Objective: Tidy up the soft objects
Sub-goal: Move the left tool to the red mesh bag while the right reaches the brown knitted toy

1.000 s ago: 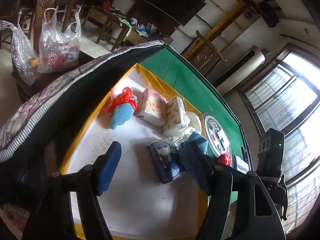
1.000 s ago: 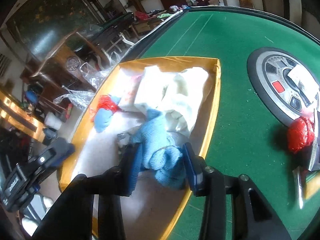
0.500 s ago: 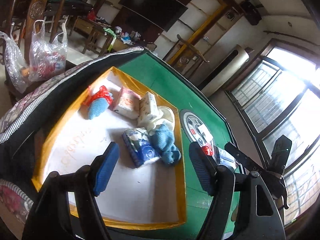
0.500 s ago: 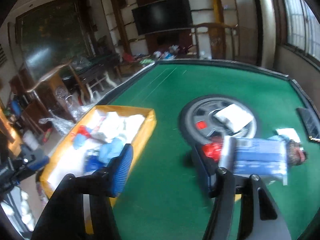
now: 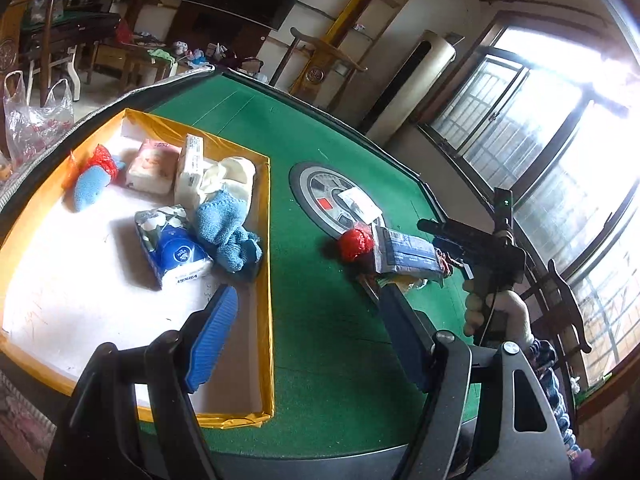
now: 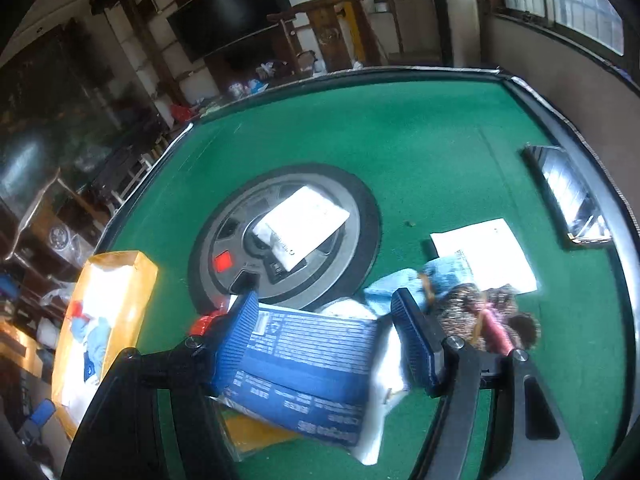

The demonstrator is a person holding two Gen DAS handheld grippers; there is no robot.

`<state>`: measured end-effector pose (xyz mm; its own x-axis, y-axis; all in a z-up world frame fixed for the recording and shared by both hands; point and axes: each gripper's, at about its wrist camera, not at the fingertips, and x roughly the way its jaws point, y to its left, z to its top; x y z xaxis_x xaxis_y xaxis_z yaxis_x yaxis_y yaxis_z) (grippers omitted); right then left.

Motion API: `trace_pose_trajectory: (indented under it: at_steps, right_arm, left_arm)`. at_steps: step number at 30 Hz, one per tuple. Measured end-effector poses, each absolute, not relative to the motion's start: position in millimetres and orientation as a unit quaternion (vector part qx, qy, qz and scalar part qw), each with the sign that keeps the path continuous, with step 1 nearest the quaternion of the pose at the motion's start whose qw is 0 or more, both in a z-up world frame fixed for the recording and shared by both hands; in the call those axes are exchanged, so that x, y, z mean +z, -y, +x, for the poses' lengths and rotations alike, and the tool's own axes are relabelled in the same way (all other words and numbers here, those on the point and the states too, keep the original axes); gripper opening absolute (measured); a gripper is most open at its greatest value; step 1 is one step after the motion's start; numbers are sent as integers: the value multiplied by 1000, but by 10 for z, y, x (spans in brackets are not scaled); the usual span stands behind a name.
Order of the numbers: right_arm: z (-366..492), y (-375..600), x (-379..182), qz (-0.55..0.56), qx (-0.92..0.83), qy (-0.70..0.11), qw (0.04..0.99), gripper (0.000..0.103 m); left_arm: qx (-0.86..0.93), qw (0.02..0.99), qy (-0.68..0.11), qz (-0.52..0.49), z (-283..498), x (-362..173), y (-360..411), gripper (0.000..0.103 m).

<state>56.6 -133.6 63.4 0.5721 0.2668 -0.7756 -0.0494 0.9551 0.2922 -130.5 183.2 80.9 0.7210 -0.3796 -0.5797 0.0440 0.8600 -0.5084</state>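
So the left gripper (image 5: 308, 332) is hanging over the near edge of the green table (image 5: 320, 320), jaws spread wide with nothing between them, one blue pad over the tray (image 5: 269, 280) and the other over bare felt. The yellow-rimmed tray sits on the left side of the table and already has a bunch of soft stuff in it: a blue knit piece (image 5: 226, 228) bunched against the right wall, a cream cloth (image 5: 236, 174) just behind it, a tissue pack (image 5: 176, 246) right next to the knit, two more packs (image 5: 168, 164) further back, and a small blue and red bundle (image 5: 92, 180) at the far left. The right gripper (image 6: 324, 340) is off to the right of the tray, past the round grey disc (image 6: 284, 236) in the middle of the table, with a hand (image 5: 496, 312) on its grip. Its jaws are loose and apart, straddling a blue pack (image 6: 308, 364) lying on the felt; the left pad looks right up against the pack's edge, the right pad stands clear, so it's not squeezing anything. Just left of that pack there's a red bundle (image 5: 355, 243), and to its right a light blue cloth (image 6: 400, 284), a speckled dark thing (image 6: 472, 304) and a white sheet (image 6: 484, 254).
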Motion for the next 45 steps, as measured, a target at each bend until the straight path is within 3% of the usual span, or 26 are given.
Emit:
trace_pose_trajectory:
  at_steps: [6, 10, 12, 17, 22, 27, 31, 40, 45]
  right_arm:
    - [150, 1041, 612, 149, 268, -479, 823, 66]
    - [-365, 529, 422, 89, 369, -528, 760, 65]
    - [-590, 449, 510, 40, 355, -500, 789, 65]
    - [-413, 769, 746, 47, 218, -442, 869, 65]
    - [-73, 784, 377, 84, 212, -485, 844, 65]
    - [-331, 570, 181, 101, 310, -518, 791, 67]
    - [-548, 668, 369, 83, 329, -484, 807, 67]
    - [-89, 1883, 678, 250, 156, -352, 888, 67]
    - [-12, 2111, 393, 260, 114, -376, 882, 67]
  left_arm:
    - [-104, 903, -351, -225, -1375, 876, -1813, 73]
    - [-107, 897, -360, -231, -1307, 807, -1776, 73]
    - [-120, 892, -370, -231, -1269, 758, -1694, 73]
    - [-134, 888, -382, -217, -1272, 706, -1542, 73]
    - [-132, 889, -379, -220, -1311, 718, -1531, 73]
    - [-121, 893, -381, -209, -1315, 729, -1533, 73]
    - [-115, 890, -392, -204, -1239, 675, -1519, 73]
    - [-128, 890, -406, -165, -867, 748, -1135, 73]
    - [-114, 880, -437, -150, -412, 702, -900, 73]
